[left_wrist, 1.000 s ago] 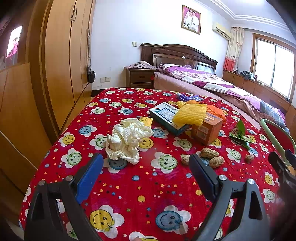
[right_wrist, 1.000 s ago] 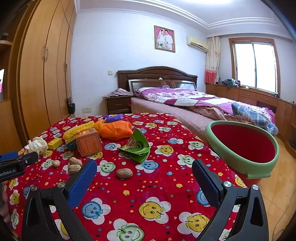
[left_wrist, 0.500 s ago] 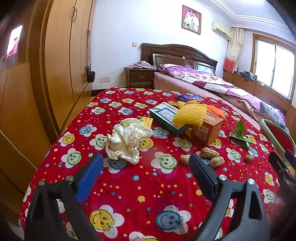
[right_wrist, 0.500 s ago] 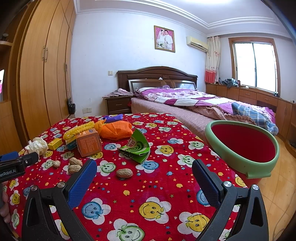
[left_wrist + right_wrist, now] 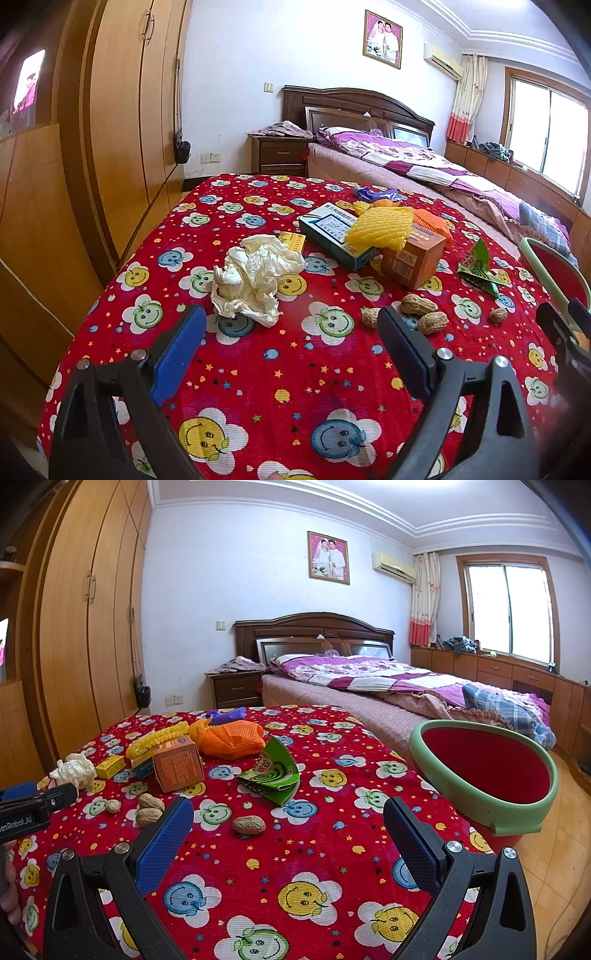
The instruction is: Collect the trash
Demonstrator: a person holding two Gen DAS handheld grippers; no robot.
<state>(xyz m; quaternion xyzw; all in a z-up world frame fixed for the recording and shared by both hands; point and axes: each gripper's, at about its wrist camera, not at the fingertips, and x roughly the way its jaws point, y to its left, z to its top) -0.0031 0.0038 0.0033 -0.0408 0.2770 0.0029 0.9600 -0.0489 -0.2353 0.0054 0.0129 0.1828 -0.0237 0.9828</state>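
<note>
Left wrist view: left gripper (image 5: 291, 328) hovered low over the near part of the table (image 5: 258, 369), jaws wide, nothing between them. Crumpled tissue (image 5: 255, 277) lay just beyond the left finger. A small yellow box (image 5: 293, 240) sat just behind it. Further right: blue-white carton (image 5: 332, 236) with yellow foam net (image 5: 380, 227) draped on it, orange box (image 5: 412, 258) touching the carton. Three peanuts (image 5: 417, 304) lay by the right finger, one more (image 5: 498, 315) farther right. Green wrapper (image 5: 478, 267) was near the right edge, and the bin rim (image 5: 554, 277) only partly showed there.

Right wrist view: right gripper (image 5: 288, 823) was also wide and empty, above the near table edge. A single peanut (image 5: 248, 824) lay between the fingers, slightly beyond them. Green wrapper (image 5: 273, 771) lay further in, orange mesh bag (image 5: 232, 738) and a purple item (image 5: 227, 714) at the far side. Red bin with green rim (image 5: 480, 805) stood off the table's right edge; the visible part of its inside looked empty, bottom hidden.

Progress, as I judged it: essentially zero. Every piece of trash was on the table and none was gripped. Left to do: all of it, likely tissue for the left and peanut or wrapper for the right.
</note>
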